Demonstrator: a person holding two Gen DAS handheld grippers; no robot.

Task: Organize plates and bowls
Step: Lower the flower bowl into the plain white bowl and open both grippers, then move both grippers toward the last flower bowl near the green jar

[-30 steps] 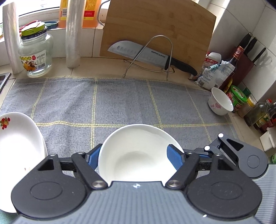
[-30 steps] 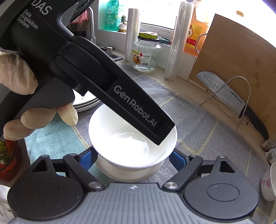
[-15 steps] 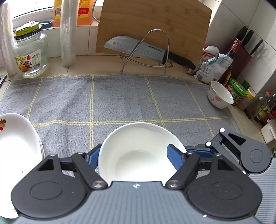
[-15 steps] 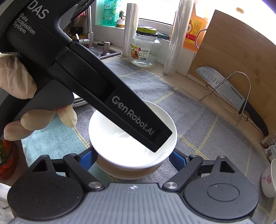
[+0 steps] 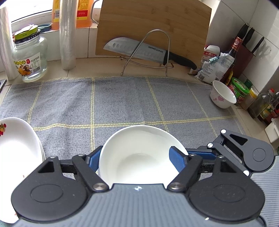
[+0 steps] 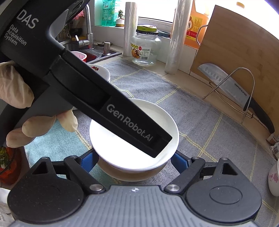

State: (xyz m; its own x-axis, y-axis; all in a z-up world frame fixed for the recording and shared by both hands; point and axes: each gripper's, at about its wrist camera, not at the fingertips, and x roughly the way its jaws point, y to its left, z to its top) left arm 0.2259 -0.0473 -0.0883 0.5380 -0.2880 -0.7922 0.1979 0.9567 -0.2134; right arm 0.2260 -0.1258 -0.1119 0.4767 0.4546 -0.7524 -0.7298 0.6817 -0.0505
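The left gripper pinches a plain white ceramic bowl by its rim, one blue pad inside, one outside. That bowl sits over the grey checked cloth on the tabletop, lifted above a second bowl under it. The right gripper is spread wide around both, touching neither. White plates lie to the left; a small floral bowl stands well apart, far right.

Bright daylight from the window overexposes the top right corner in the right wrist view and glares off the white bowl, while fisheye distortion bends both pictures' edges, otherwise sharp.
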